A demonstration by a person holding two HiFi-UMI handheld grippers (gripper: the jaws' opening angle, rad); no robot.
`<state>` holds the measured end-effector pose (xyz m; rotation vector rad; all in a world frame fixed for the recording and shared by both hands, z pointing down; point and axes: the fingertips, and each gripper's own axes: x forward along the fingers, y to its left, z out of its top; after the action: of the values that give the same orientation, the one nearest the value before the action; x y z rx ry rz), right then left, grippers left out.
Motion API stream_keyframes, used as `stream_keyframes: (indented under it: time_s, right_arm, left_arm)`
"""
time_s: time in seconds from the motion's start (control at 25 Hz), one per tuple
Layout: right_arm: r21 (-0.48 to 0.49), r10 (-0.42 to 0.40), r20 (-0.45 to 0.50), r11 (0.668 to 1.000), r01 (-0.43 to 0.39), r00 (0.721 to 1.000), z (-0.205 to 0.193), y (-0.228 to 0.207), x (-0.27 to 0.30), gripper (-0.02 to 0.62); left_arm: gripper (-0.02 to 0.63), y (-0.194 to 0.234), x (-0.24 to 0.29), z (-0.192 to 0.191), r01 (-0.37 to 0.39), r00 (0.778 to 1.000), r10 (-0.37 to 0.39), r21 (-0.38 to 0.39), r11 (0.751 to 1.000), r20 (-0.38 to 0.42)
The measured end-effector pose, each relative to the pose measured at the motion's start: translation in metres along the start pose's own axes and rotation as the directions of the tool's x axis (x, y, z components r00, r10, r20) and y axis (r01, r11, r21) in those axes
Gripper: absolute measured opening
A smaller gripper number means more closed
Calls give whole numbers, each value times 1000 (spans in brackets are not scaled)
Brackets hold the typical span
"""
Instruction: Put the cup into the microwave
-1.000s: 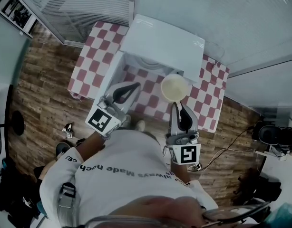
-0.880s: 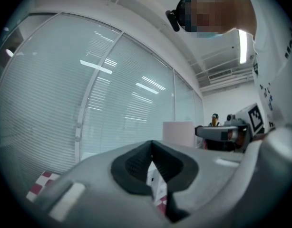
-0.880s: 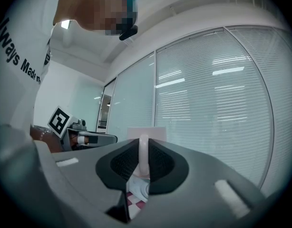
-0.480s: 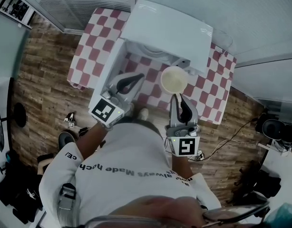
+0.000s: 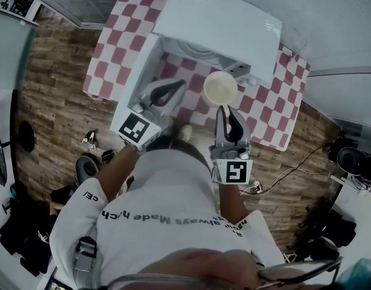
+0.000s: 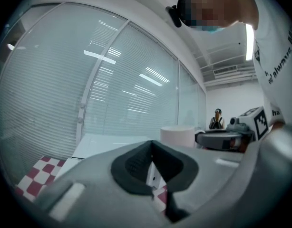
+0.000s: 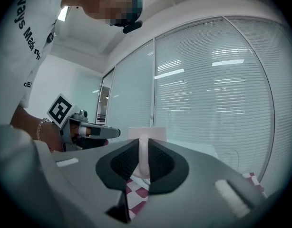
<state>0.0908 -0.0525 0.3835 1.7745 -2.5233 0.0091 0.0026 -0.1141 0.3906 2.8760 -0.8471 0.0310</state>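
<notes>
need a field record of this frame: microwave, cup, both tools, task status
microwave: white, on table with checkered cloth; door open
cup: upright, held off the table in front of the opening, not inside
right tool: shut on the cup's handle
left tool: shut, nothing between its jaws, near the door
status: cup not yet in the microwave
</notes>
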Motion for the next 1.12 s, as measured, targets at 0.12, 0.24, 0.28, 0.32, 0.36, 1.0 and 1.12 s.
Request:
stream_keyframes:
  time_s: [0.12,0.24,0.28,0.32,0.36,1.0,1.12]
  right_arm:
    - [-4,-6,-6,1000,6,1000,-15,-2,7,37]
    - [7,-9,-26,1000,10,1000,-34,-4,15,38]
    - [8,-10,-32,1000,10,999,-40,-4,18,37]
    - [12,-11,-34,1000,12,999,-46,-4,21,37]
    - [15,-14,-35,1000,14,999,-51,-5,24,37]
    - [-36,-17,-187,999,10,982,-147,-36,70,37]
    - [-26,-15,-149,1000,11,989,-154,-42,81,37]
  left_arm:
    - [3,6,4,-12,-8,1000,8,-11,1000,-6]
    - [3,12,8,-26,-14,1000,14,-6,1000,-17]
    - [5,14,10,-30,-17,1000,17,-9,1000,-24]
    - [5,16,11,-35,-21,999,20,-13,1000,-29]
    - [3,18,13,-40,-24,999,23,-16,1000,-33]
    - [3,60,57,-92,-80,996,80,-9,997,-26]
    - [3,65,65,-106,-85,996,85,-16,996,-33]
